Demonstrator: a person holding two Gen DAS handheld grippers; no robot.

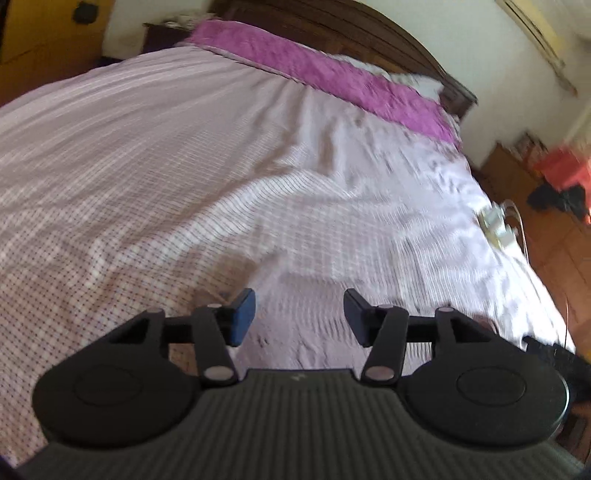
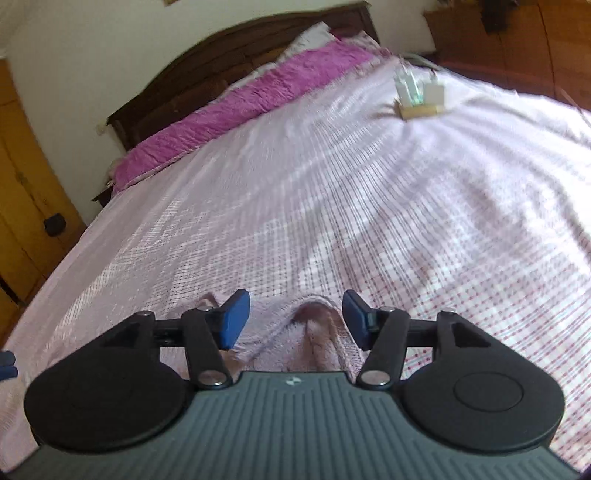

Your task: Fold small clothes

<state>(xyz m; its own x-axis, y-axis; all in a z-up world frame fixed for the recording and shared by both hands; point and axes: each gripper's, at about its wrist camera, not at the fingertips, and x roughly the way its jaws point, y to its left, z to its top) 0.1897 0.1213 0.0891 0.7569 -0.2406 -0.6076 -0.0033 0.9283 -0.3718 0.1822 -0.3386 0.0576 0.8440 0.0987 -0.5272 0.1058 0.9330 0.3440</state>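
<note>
A small pale pink garment [image 2: 295, 339] lies on the bed just below my right gripper [image 2: 295, 319], which is open with its blue pads on either side of a raised fold of the cloth. Whether the pads touch the cloth I cannot tell. My left gripper [image 1: 299, 317] is open and empty above pale pink fabric [image 1: 306, 332] on the checked bedsheet [image 1: 147, 184]; blur hides whether this fabric is the garment or the sheet.
A purple blanket [image 1: 314, 70] lies along the dark wooden headboard [image 1: 369, 33]. A small box with white items [image 2: 419, 98] sits on the bed's far right; it also shows in the left wrist view [image 1: 496, 225]. A wooden wardrobe [image 2: 22, 206] stands left.
</note>
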